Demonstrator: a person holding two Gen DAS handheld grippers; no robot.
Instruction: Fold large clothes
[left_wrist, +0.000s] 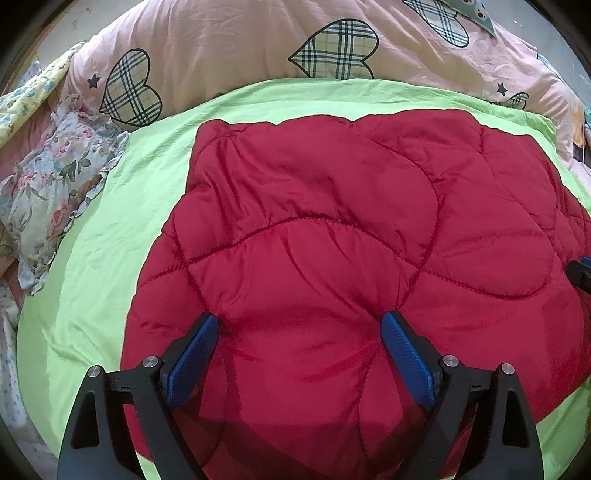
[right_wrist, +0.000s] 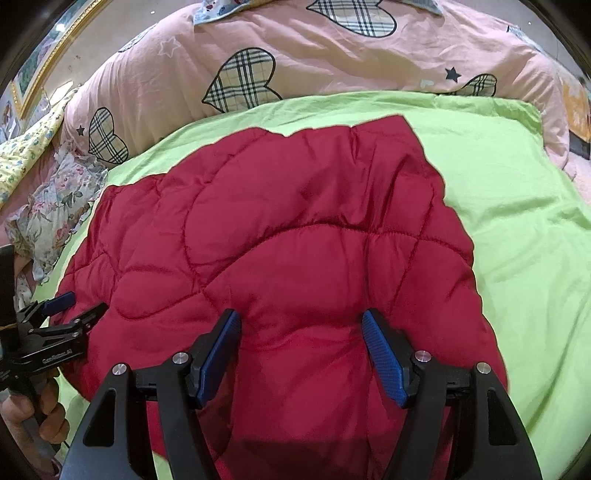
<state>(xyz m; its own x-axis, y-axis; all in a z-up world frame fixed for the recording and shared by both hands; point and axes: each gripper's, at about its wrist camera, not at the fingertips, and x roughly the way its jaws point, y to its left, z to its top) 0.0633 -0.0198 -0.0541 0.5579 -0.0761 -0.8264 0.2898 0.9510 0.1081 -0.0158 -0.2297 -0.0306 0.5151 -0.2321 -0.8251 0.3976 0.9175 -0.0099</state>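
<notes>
Both claws wide and empty, left gripper (left_wrist: 299, 319) and right gripper (right_wrist: 301, 317) side by side over the near edge of the puffy red quilted garment (left_wrist: 332, 229), spread flat on the lime-green sheet (left_wrist: 110, 221), probably lining up a fold.

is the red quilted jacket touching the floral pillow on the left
Apart. The left wrist view shows a strip of green sheet between the red quilted jacket and the floral pillow.
</notes>
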